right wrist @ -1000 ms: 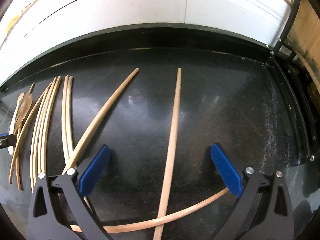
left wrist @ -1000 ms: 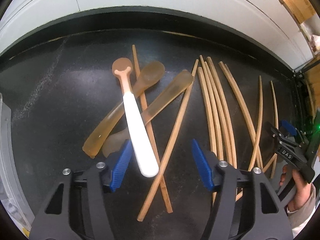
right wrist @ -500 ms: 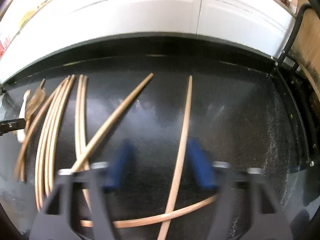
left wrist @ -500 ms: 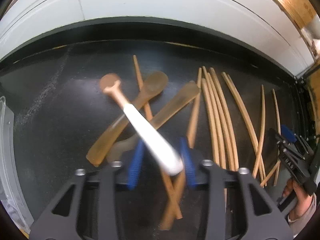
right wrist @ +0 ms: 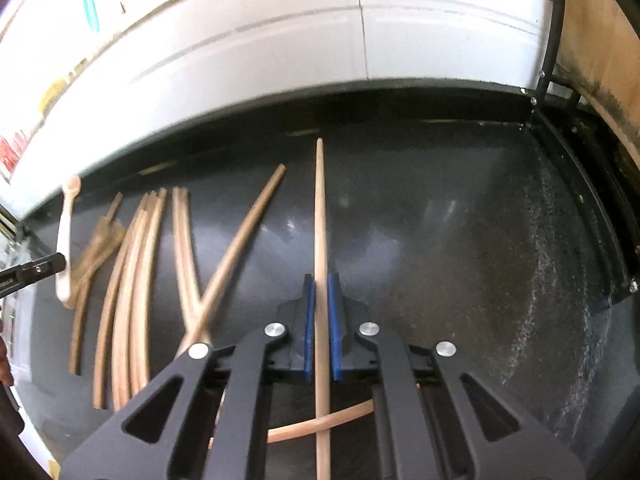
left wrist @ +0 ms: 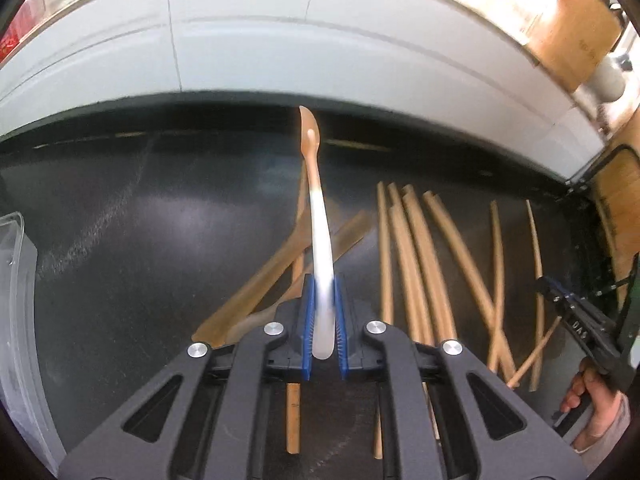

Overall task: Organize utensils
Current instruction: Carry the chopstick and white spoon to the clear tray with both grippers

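Leftmost, a clear plastic container (left wrist: 16,280) edges the black countertop (left wrist: 140,220), with bare dark surface between it and the utensils. Next, the left gripper (left wrist: 323,320) pinches the white handle of a baby spoon (left wrist: 320,232) between its blue pads (left wrist: 307,320), bowl pointing toward the white wall (left wrist: 280,40). Beneath lie 2 amber spoons (left wrist: 256,292), then a row of wooden chopsticks (left wrist: 416,248) — some crossing at the right. Farther right, the right gripper (right wrist: 320,320) is clamped narrowly on 1 chopstick (right wrist: 320,208), which crosses over another (right wrist: 320,428) lying on the counter; beyond it the countertop runs bare to a raised black rim (right wrist: 592,208). "DAS" reads on the right gripper's body in the left wrist view.
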